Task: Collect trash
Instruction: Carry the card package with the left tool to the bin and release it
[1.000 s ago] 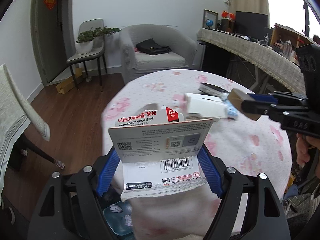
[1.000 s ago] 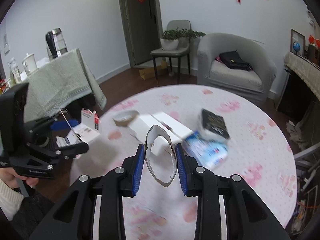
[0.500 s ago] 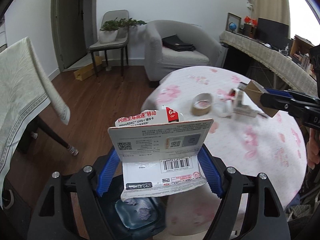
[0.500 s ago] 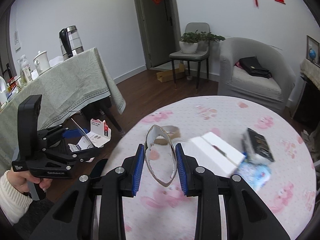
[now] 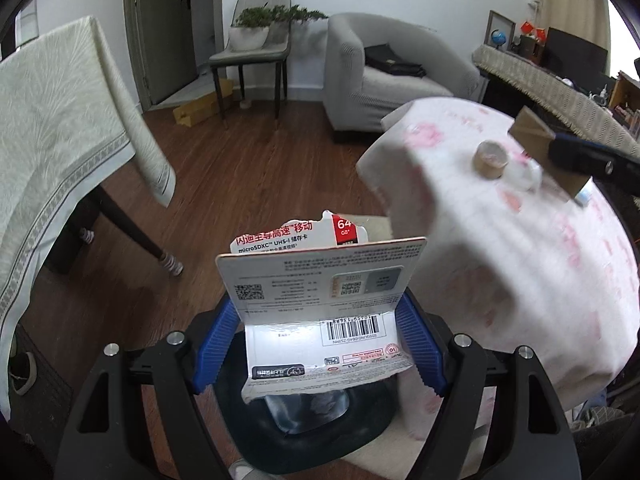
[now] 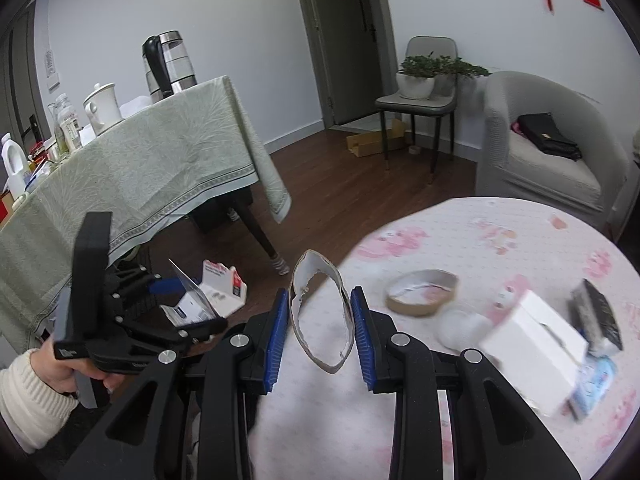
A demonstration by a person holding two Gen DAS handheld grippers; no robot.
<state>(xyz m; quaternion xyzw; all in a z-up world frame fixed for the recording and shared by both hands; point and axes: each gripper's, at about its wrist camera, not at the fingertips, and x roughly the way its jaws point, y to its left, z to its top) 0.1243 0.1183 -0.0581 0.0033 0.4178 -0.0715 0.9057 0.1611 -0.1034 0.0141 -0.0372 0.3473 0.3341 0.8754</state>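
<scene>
My left gripper [image 5: 320, 344] had its blue pads [image 5: 214, 350] clamped on the sides of a torn microSD card package [image 5: 320, 304], held upright at the lower centre of the left wrist frame, barcode flap folded toward the camera. Directly beneath the package, at the bottom centre, I saw a black trash bin [image 5: 320, 432] with a clear liner and crumpled scraps inside. To the right of it rose the draped edge of the round table [image 5: 540, 280] in its pink-patterned cloth, and on that table, upper right, stood a brown tape roll [image 5: 490, 158].

My right gripper [image 6: 320, 324] was closed narrowly on a squashed cardboard ring [image 6: 322, 314], pinched into an upright oval at the centre of the right wrist frame. Just right of it a second cardboard ring [image 6: 422, 298] lay flat on the table, then a white box [image 6: 532, 340] at the right, touching a blue-and-white packet [image 6: 596, 380] at the lower right edge. At the left of that frame I could see the left gripper [image 6: 192, 308] with the package, carried by a hand [image 6: 64, 372] in a cream knit sleeve. Behind it stood a table under a green cloth [image 6: 140, 176] with an electric kettle [image 6: 168, 60] on it.
</scene>
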